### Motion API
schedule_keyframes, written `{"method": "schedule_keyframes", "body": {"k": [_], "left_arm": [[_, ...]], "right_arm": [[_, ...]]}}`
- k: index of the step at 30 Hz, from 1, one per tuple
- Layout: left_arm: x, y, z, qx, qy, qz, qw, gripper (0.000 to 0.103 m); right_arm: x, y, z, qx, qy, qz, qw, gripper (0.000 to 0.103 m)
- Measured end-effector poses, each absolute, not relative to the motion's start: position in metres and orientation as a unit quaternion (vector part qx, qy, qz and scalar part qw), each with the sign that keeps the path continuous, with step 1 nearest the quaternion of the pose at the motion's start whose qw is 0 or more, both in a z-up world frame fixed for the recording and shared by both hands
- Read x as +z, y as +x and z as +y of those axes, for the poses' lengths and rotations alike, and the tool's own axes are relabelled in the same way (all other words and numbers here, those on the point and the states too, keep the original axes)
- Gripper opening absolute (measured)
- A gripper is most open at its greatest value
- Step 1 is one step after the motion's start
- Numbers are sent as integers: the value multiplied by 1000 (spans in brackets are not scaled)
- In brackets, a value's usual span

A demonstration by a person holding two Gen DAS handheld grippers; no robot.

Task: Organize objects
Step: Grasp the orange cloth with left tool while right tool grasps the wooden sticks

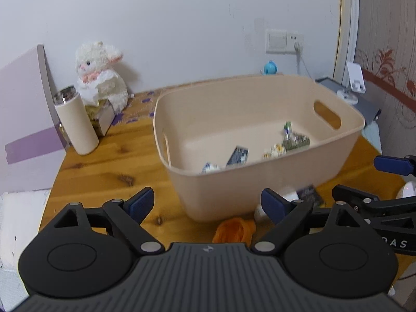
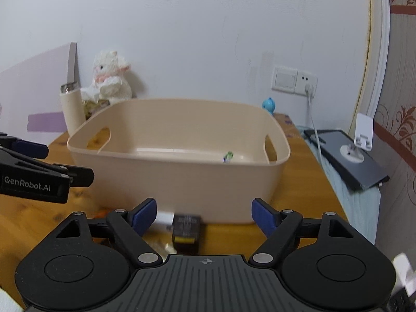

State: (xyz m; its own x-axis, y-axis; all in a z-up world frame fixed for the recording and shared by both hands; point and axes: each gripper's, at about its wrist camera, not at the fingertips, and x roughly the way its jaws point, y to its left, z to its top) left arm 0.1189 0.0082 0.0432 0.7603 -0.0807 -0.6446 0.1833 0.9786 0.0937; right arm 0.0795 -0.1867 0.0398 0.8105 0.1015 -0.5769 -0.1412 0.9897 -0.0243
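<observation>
A beige plastic bin (image 1: 260, 189) stands on the wooden table (image 1: 104, 166) and holds several small packets (image 1: 238, 156). It also shows in the right wrist view (image 2: 182, 182). My left gripper (image 1: 208, 202) is open and empty, just before the bin's near wall. An orange crumpled object (image 1: 234, 230), a white object (image 1: 290, 195) and a dark packet (image 1: 309, 193) lie on the table in front of the bin. My right gripper (image 2: 204, 214) is open and empty; a small dark box (image 2: 186, 230) lies between its fingers.
A white plush lamb (image 1: 100, 74), a cream tumbler (image 1: 76, 124) and a small box (image 1: 104, 119) stand at the back left. A blue toy (image 1: 270, 67) sits by the wall socket. A dark tablet (image 2: 348, 160) with a white stand lies at the right.
</observation>
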Motion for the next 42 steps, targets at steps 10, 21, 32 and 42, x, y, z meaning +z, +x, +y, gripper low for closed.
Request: {"method": "schedule_keyframes", "body": {"k": [10, 21, 32, 42], "left_arm": [[-7, 125, 18, -92, 63, 404, 908, 89], [-43, 139, 25, -113, 48, 425, 897, 86], [-45, 137, 14, -147, 63, 400, 903, 31], [-43, 128, 11, -147, 73, 406, 899, 11]], "right_arm": [[1, 80, -186, 82, -14, 360, 929, 84], [-29, 95, -176, 86, -24, 393, 915, 76], [-27, 93, -161, 108, -52, 389, 914, 28], [-25, 81, -160, 111, -64, 384, 914, 13]]}}
